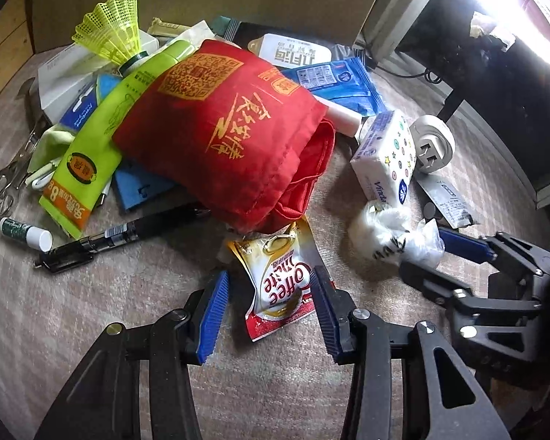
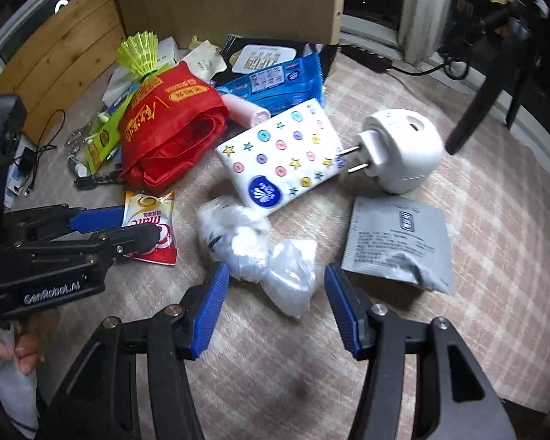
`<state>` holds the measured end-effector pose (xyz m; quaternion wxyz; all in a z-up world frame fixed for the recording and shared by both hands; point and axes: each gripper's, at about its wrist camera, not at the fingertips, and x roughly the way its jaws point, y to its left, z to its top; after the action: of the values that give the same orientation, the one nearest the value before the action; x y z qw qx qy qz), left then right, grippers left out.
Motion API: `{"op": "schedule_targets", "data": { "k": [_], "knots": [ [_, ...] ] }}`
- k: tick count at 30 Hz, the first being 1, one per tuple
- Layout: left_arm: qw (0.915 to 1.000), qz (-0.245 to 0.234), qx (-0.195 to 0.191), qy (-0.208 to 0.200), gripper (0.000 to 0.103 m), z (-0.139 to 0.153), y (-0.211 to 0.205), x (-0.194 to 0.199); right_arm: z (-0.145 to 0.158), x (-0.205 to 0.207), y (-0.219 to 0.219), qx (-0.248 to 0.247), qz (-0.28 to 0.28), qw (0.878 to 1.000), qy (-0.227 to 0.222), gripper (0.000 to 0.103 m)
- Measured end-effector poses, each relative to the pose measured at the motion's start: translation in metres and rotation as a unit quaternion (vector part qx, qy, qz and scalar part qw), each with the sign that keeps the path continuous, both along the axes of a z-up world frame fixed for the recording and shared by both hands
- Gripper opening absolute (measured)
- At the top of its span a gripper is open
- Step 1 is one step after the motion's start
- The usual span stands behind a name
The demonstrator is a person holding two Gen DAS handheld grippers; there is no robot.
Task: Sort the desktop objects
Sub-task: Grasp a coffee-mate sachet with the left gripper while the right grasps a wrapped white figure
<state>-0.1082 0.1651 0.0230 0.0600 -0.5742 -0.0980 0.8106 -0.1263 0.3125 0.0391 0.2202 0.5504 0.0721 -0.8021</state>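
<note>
Pale carpet-like cloth covers the table [image 2: 476,242], and a cardboard box [image 2: 223,0] stands at its far edge behind a heap of small things waiting to be sorted.

At the heap's middle lies a red cloth bag [image 1: 223,128], resting on a green tube [image 1: 91,154] with a yellow shuttlecock [image 1: 110,25] at the far left. A black pen [image 1: 121,234] lies just in front of the bag, and blue wipes [image 1: 333,80] lie behind it.

The left tongs [image 1: 271,311] point steeply down, half open, their blue pads either side of a coffee sachet [image 1: 278,286]. The right pad lies along the sachet's edge, while the left pad stands clear, so nothing is clamped yet. The sachet is probably the left hand's pick, since it lies loose at the near edge of the heap.

The right tongs [image 2: 275,300] stand wide over a crumpled clear plastic bag [image 2: 260,249], whose near end sits between the pads without being pinched. The wide gape suits so bulky and soft a bundle. Just beyond it lie a tissue pack [image 2: 282,154], a white plug-in device [image 2: 403,150] and a grey sachet [image 2: 396,242], all near one another on the right.
</note>
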Motion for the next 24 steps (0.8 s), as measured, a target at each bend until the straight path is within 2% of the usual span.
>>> {"op": "schedule_targets", "data": {
  "k": [2,4,5,7,10,11,14,24],
  "knots": [
    [1.0000,0.000,0.001,0.001,0.034,0.000,0.000,0.001,-0.004,0.001,-0.004,-0.002,0.002,1.000,-0.003,0.054],
    [0.9999,0.003,0.010,0.000,0.018,-0.001,-0.002,0.002,-0.006,0.001,-0.008,-0.002,0.007,1.000,-0.004,0.053],
    [0.9996,0.006,0.026,-0.003,0.018,-0.003,-0.004,0.003,-0.007,0.001,-0.009,-0.004,0.007,1.000,-0.004,0.049],
    [0.9996,0.009,0.028,0.001,0.014,-0.003,-0.005,0.005,-0.006,0.002,-0.011,-0.007,0.010,1.000,0.001,0.043],
    [0.9996,0.008,0.027,0.011,0.011,0.000,-0.002,0.008,-0.006,0.003,-0.015,-0.011,0.013,1.000,-0.002,0.024],
    [0.9995,0.009,0.028,0.012,0.010,0.001,-0.002,0.009,-0.005,0.004,-0.017,-0.011,0.016,1.000,0.001,0.021],
    [0.9994,0.009,0.027,0.018,0.009,0.006,-0.001,0.014,-0.001,0.009,-0.018,-0.010,0.018,1.000,0.013,0.017],
    [0.9986,0.007,0.038,0.036,0.008,0.028,-0.013,0.034,0.025,0.031,0.003,-0.042,-0.004,0.999,0.033,0.015]
  ]
}}
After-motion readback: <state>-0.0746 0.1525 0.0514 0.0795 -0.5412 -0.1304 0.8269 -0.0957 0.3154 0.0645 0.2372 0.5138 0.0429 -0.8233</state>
